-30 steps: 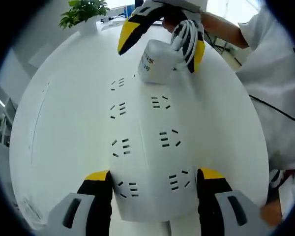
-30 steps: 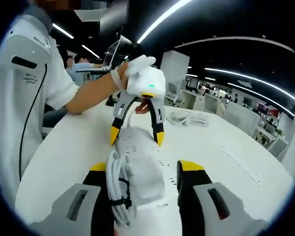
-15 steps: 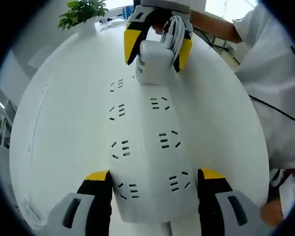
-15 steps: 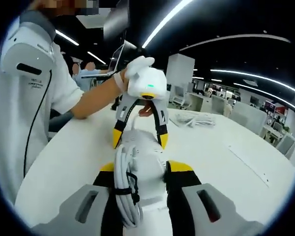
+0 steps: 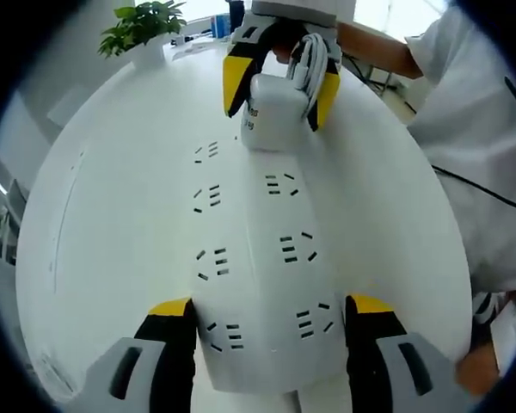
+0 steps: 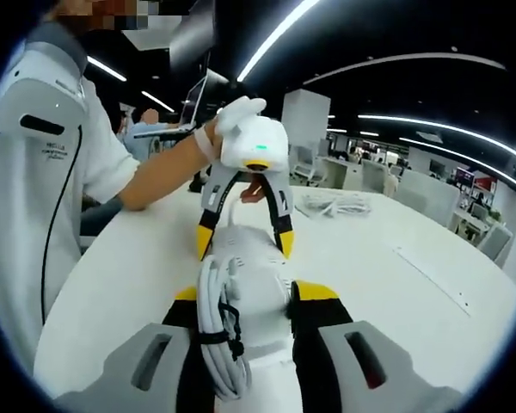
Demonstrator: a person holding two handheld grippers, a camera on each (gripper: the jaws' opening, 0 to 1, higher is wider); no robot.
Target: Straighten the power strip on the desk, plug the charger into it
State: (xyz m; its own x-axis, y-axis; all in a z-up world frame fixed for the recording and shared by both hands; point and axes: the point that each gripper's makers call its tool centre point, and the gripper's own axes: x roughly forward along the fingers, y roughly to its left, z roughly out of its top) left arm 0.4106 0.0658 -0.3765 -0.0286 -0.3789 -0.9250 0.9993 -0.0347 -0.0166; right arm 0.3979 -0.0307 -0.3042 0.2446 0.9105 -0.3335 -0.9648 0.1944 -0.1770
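"Where was the power strip [image 5: 258,258]?"

"Flat on the white desk [image 5: 103,215]. The left tool [image 5: 271,331] stood wide open around its near end, holding nothing."

"And the charger [image 5: 273,112]?"

"At the strip's far end, just over the sockets. The right tool [image 5: 279,82] was squeezed tight on it, cord and all."

"How to plug it well?"

"Line the prongs over the holes, hold the strip, push straight down."
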